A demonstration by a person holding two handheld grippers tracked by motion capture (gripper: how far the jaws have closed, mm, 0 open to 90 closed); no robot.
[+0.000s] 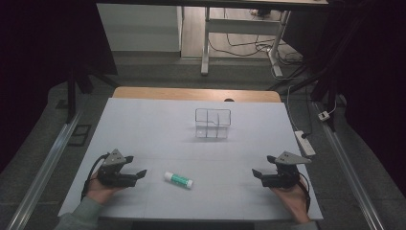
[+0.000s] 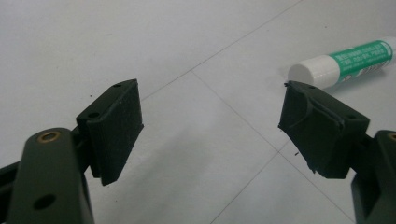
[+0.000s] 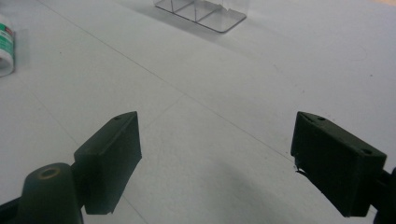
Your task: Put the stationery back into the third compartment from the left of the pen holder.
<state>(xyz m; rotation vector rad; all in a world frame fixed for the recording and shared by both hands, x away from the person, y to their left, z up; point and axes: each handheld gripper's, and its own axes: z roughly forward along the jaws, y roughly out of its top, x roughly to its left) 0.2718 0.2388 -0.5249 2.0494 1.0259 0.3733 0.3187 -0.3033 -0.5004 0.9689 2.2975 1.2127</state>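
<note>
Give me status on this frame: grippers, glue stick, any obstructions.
Left gripper open, empty. Right gripper open, empty. Glue stick lying flat between them, nearer the left, untouched. Clear box beyond; nothing in the way.

glue stick (image 1: 178, 179) white cap, green label with white print, white bottom end; in left gripper view (image 2: 345, 63) same green and white, tiny white lettering on the green; left gripper (image 1: 139, 174) black jaws, grey plate on top, black cable; right gripper (image 1: 257, 173) black too, grey plate; brass-coloured rivet on the jaw arm in both gripper views; table cover (image 1: 158, 124) plain pale grey-white, thin faint lines crossing it; table edge (image 1: 191, 93) light wood; clear organizer box (image 1: 212, 123) see-through, colourless; sleeve (image 1: 79, 215) grey-green; power strip (image 1: 305, 142) white
</note>
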